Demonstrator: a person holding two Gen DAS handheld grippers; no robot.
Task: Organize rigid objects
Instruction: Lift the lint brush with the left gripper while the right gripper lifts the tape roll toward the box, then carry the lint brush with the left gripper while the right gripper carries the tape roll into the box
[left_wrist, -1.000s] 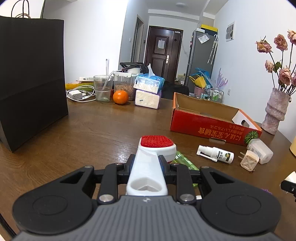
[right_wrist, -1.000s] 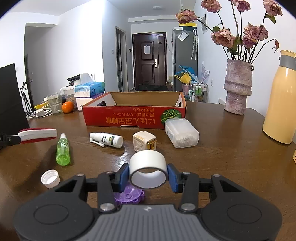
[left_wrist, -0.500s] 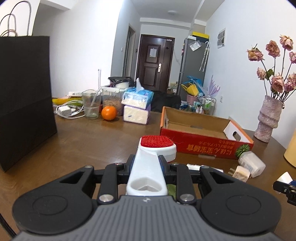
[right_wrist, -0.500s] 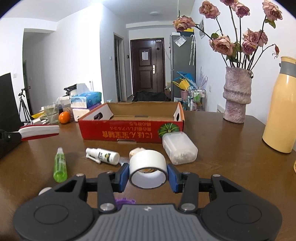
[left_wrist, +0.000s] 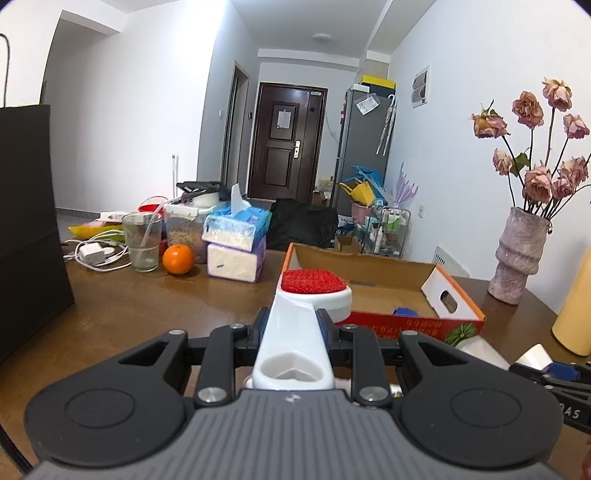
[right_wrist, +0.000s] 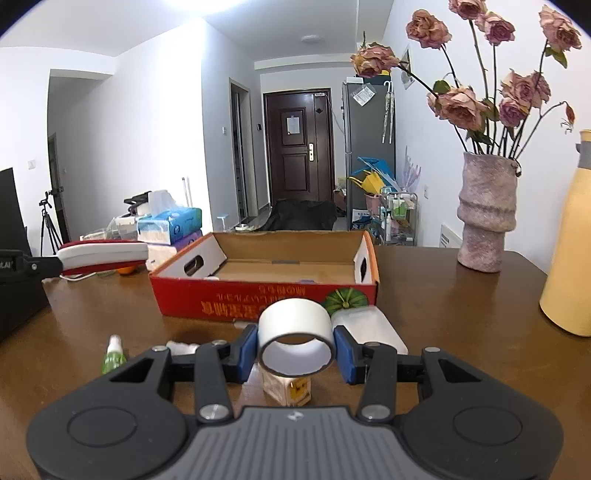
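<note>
The left tool (left_wrist: 293, 328) clamps the white plastic brush with a red pad (left_wrist: 306, 306) by its handle; the right tool (right_wrist: 295, 349) pinches a white tape roll (right_wrist: 295, 334). Both are carried level, clear of the bench, with the red cardboard box (right_wrist: 266, 295) just ahead, likely their destination.

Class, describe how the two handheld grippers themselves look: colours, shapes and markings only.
The left gripper and right gripper match: ribbed grey body, two round black discs, black linkage arms with silver screws, blue finger pads. A small white logo marks each body. No sleeves or cables show.
</note>
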